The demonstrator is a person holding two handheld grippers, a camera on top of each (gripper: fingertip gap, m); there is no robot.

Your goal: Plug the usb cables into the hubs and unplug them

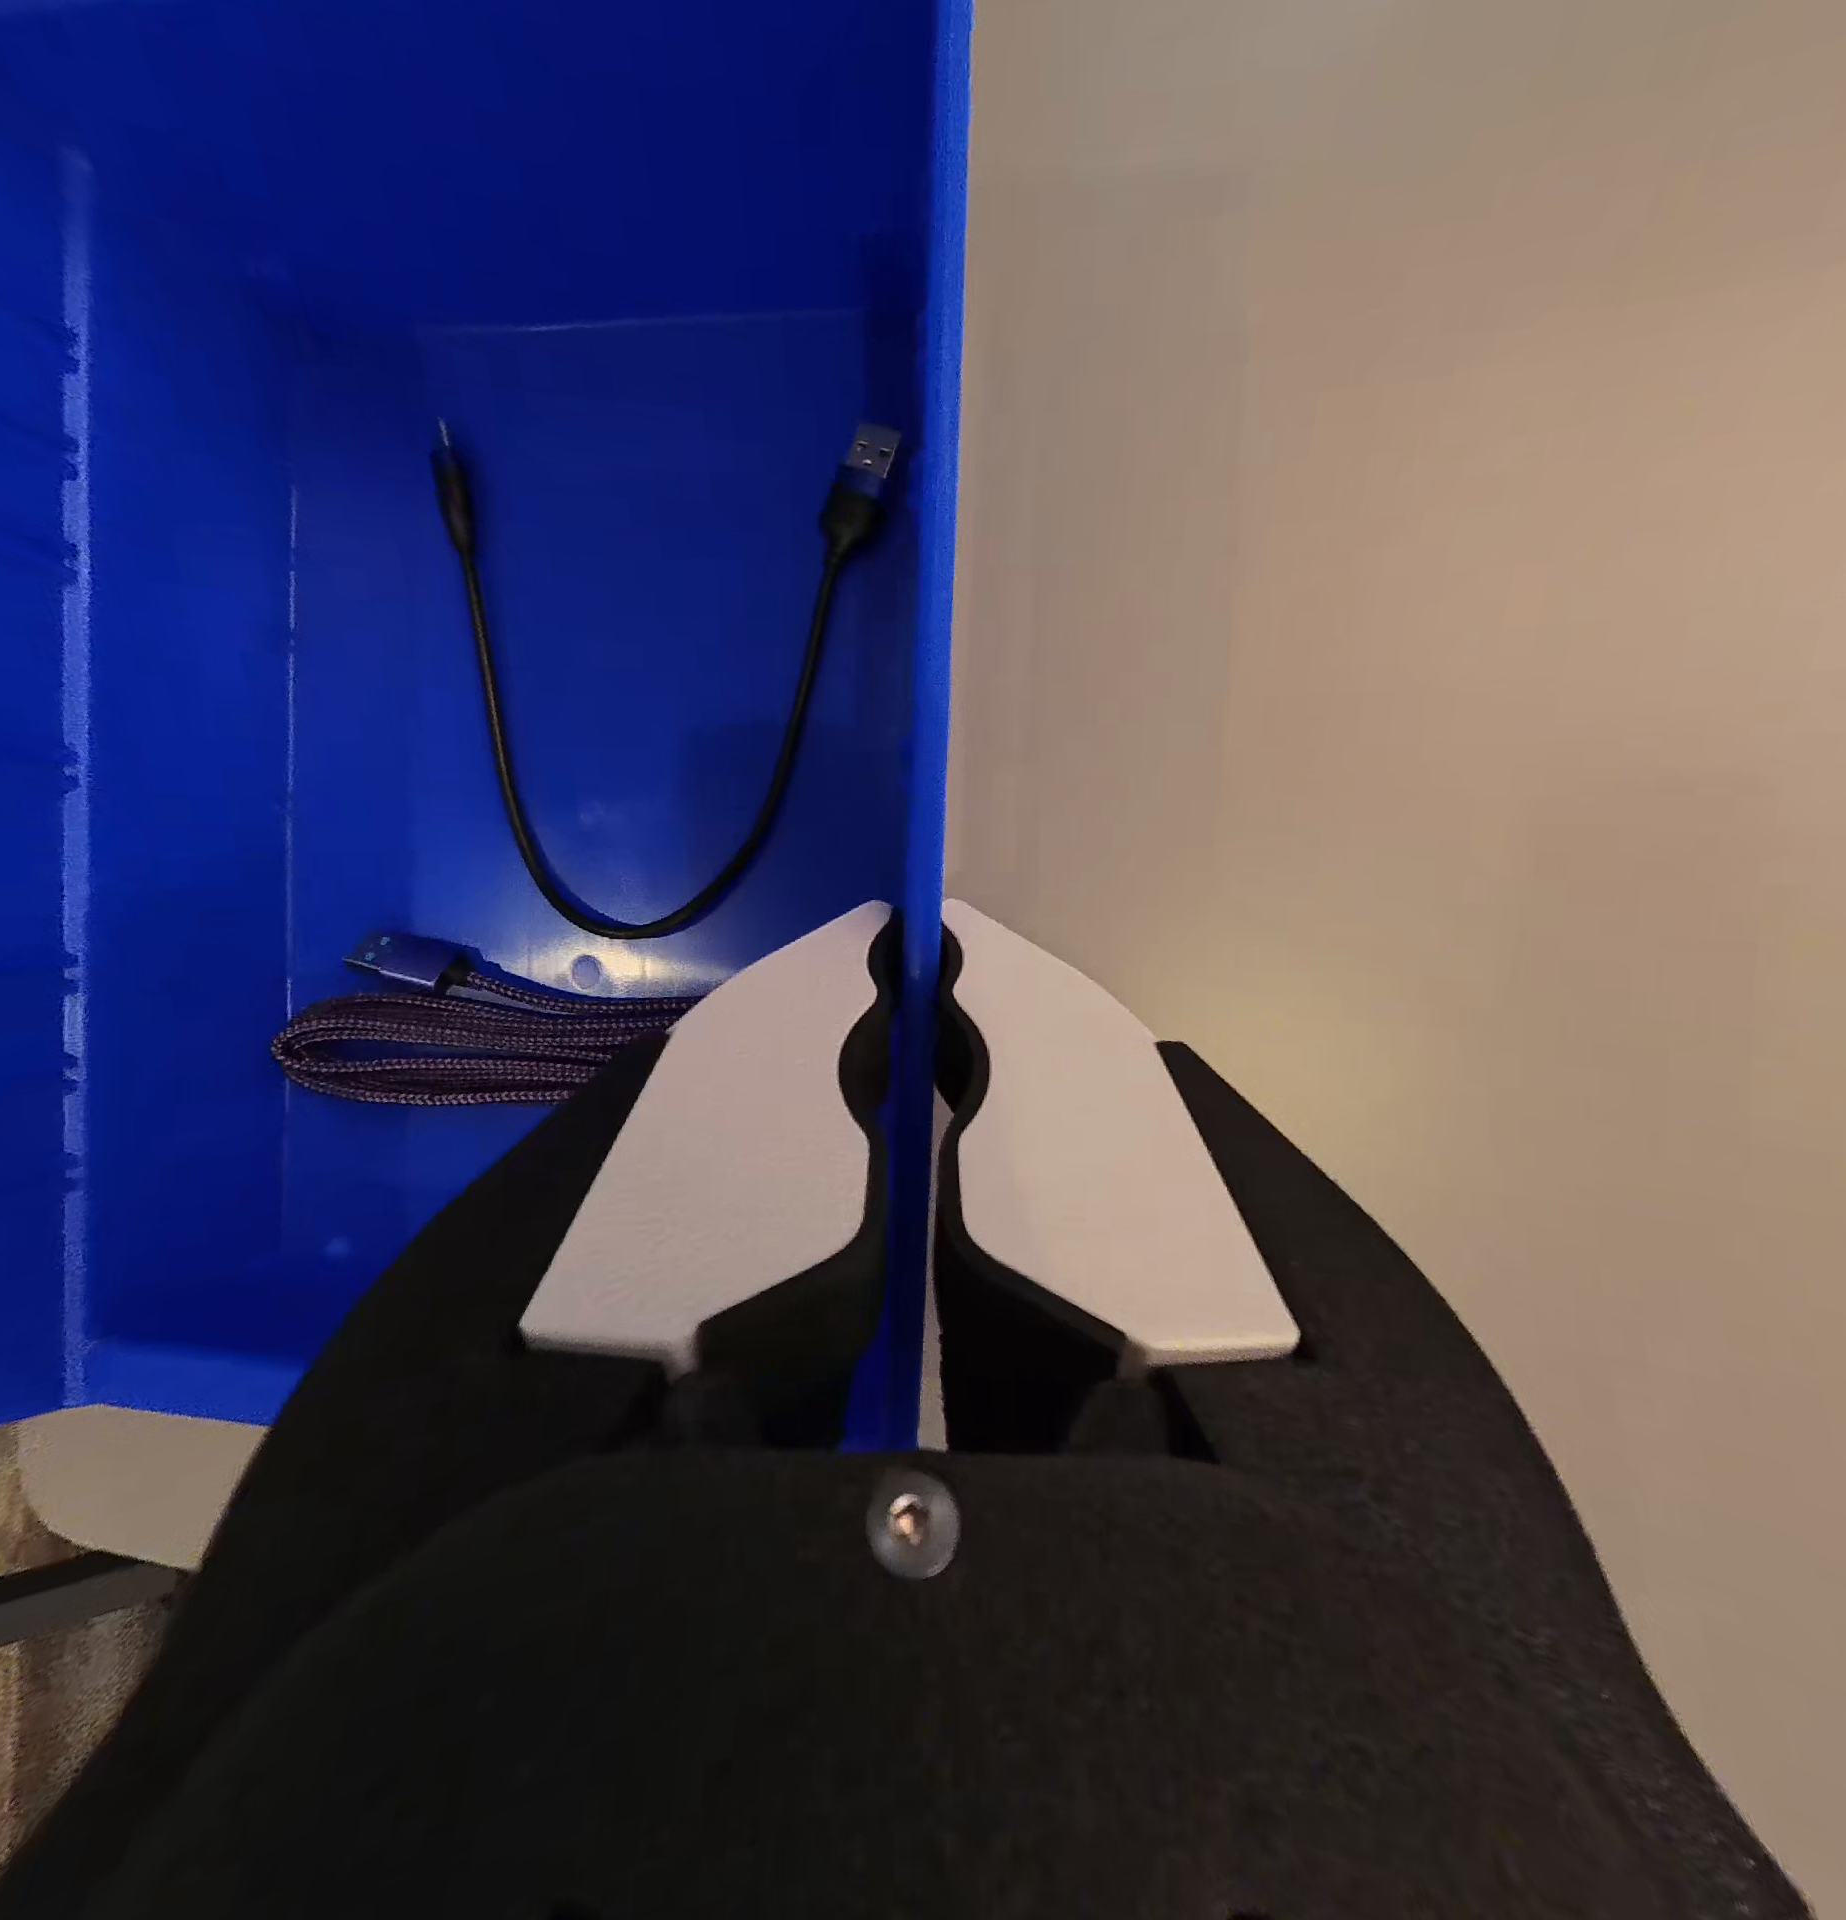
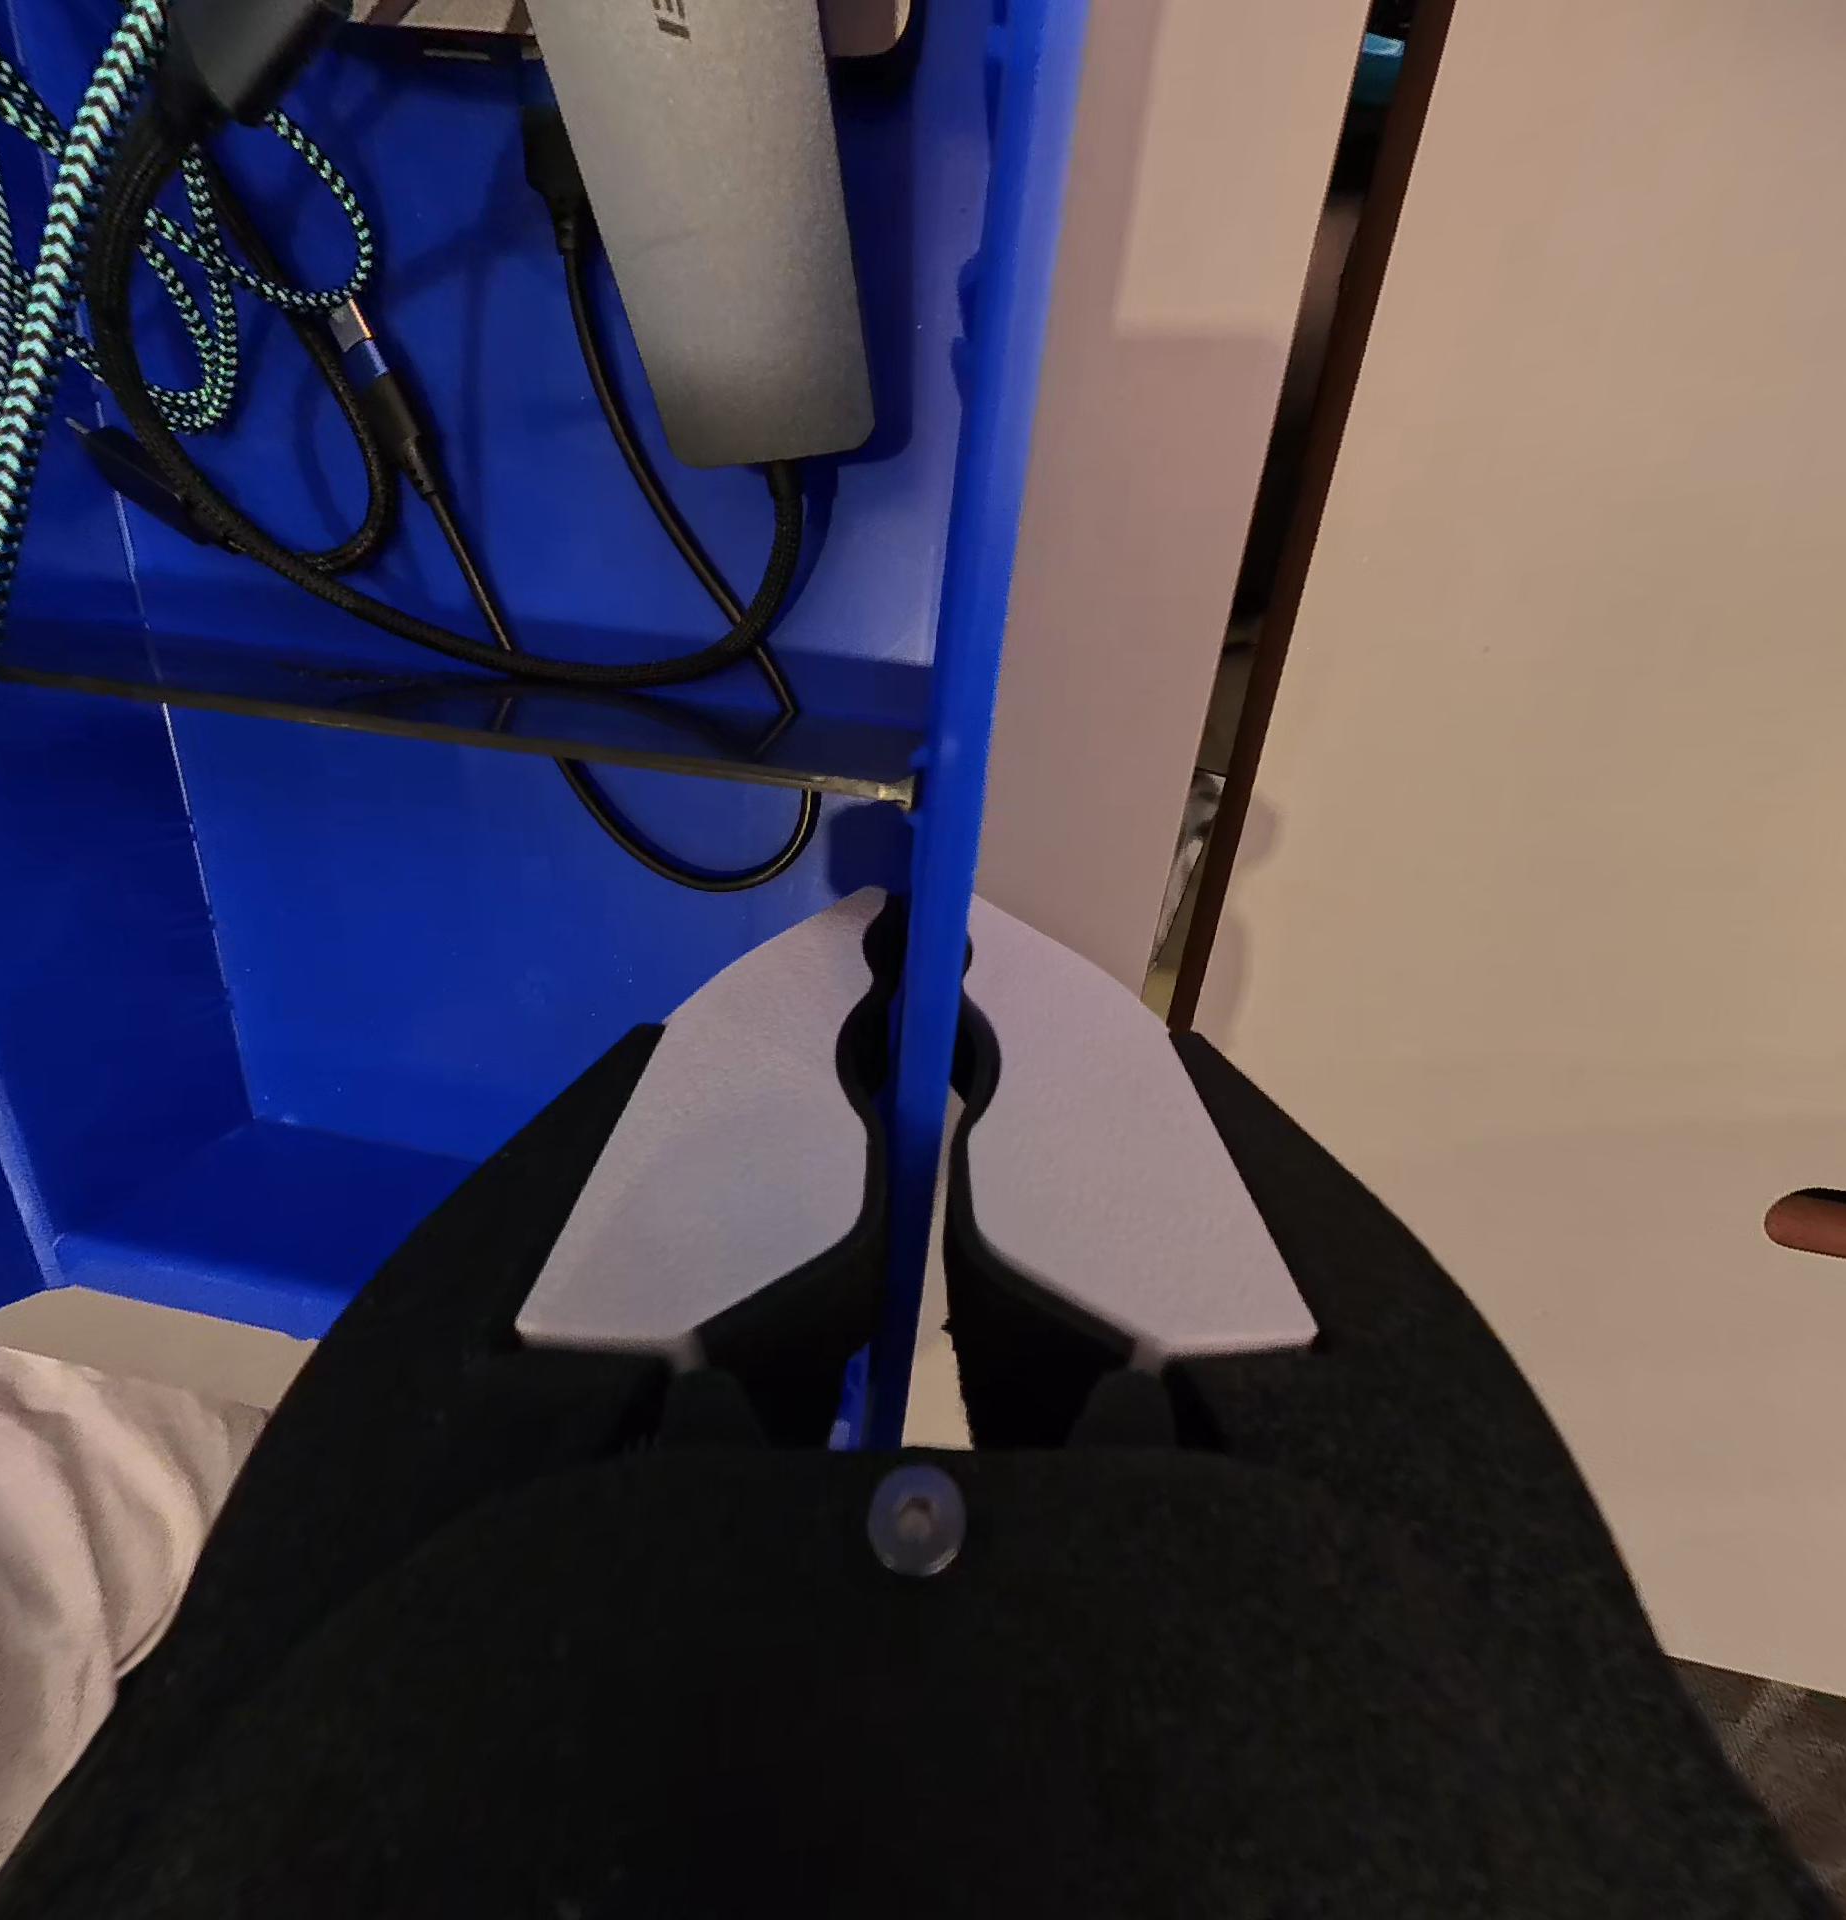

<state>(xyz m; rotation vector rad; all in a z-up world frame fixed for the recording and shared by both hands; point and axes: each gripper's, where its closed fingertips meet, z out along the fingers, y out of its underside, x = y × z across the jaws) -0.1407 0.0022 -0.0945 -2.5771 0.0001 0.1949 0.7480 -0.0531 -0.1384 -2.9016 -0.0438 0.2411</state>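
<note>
- Left wrist view: the left gripper (image 1: 914, 940) has its jaws closed onto the thin side wall of a blue bin (image 1: 940, 520). Inside lie a short black USB cable (image 1: 649, 914) and a coiled purple braided cable (image 1: 462, 1039), both unplugged. No hub shows here. A bare pale wall fills the right side.
- Right wrist view: the right gripper (image 2: 919, 935) likewise pinches a blue bin wall (image 2: 960, 623). Beyond a dark divider (image 2: 462, 717) sit a grey hub (image 2: 721, 239) and tangled teal braided cables (image 2: 181, 312).
- Judgement: the bin is being carried or positioned; plugging appears not yet begun. Next, both grippers must let go and reach inside, where walls and divider leave little room.
</note>
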